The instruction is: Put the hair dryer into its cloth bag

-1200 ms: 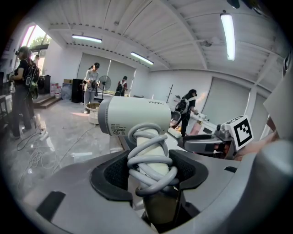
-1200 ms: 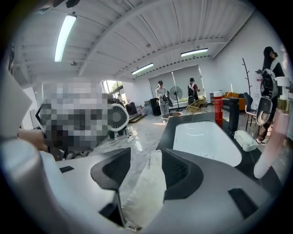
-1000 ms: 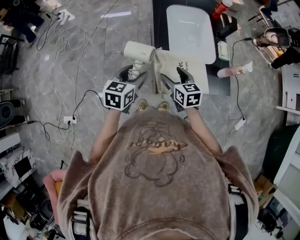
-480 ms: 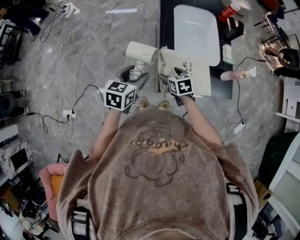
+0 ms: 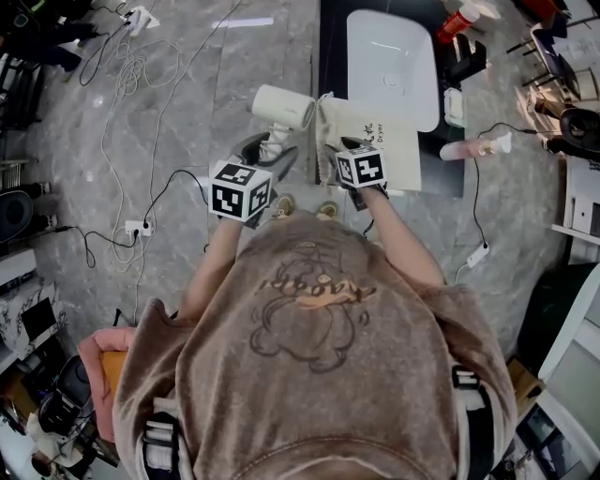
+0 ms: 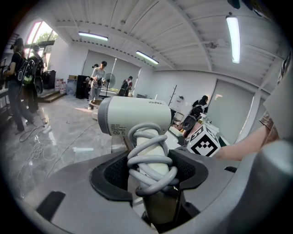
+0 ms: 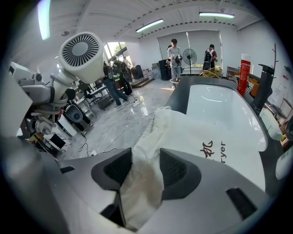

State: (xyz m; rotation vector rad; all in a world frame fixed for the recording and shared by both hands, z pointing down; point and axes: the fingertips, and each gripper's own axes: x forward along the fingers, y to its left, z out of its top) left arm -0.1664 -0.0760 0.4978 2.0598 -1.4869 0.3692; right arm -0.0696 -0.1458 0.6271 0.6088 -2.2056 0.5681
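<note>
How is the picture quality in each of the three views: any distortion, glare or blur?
Left gripper view: strong fisheye bending and dark corners; the hair dryer is sharp, the ceiling lamp is overexposed. Right gripper view: the same bending; the cloth bag is sharp and evenly lit. Head view: milder bending; a lamp reflection glares on the floor; no motion blur.

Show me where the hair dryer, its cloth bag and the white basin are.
hair dryer [image 6: 137, 116]: left gripper view, on its barrel.
cloth bag [image 7: 178, 137]: right gripper view, flat side left of the print.
white basin [image 5: 389, 66]: head view, bare inner floor.
</note>
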